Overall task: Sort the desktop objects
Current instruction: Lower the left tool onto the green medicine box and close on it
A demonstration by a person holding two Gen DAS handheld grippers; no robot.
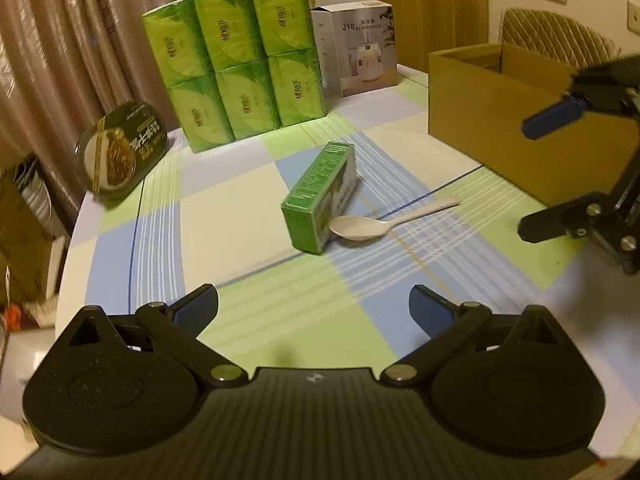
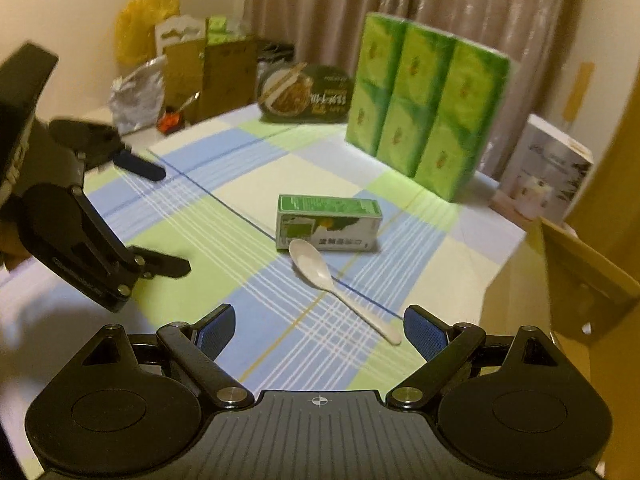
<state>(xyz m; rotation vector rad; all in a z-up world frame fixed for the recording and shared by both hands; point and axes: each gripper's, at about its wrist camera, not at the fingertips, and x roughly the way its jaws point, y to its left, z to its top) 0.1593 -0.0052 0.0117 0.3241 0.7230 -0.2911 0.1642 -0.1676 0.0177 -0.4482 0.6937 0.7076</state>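
A small green carton [image 1: 320,196] [image 2: 328,222] lies on its side on the plaid tablecloth. A pale plastic spoon [image 1: 384,222] [image 2: 336,284] rests with its bowl against the carton. My left gripper [image 1: 314,302] is open and empty, short of the carton; in the right wrist view it [image 2: 168,216] hovers at the left. My right gripper [image 2: 318,328] is also open and empty, and the spoon's handle ends near its right fingertip [image 2: 424,336]. In the left wrist view it [image 1: 540,172] hangs in front of the cardboard box.
An open cardboard box [image 1: 500,120] [image 2: 560,280] stands at the table's right side. A green tissue multipack [image 1: 236,68] [image 2: 424,112], a dark noodle bowl [image 1: 120,148] [image 2: 304,94] and a white appliance box [image 1: 356,48] [image 2: 544,176] line the back. Bags and cartons [image 2: 192,72] are piled beyond the table.
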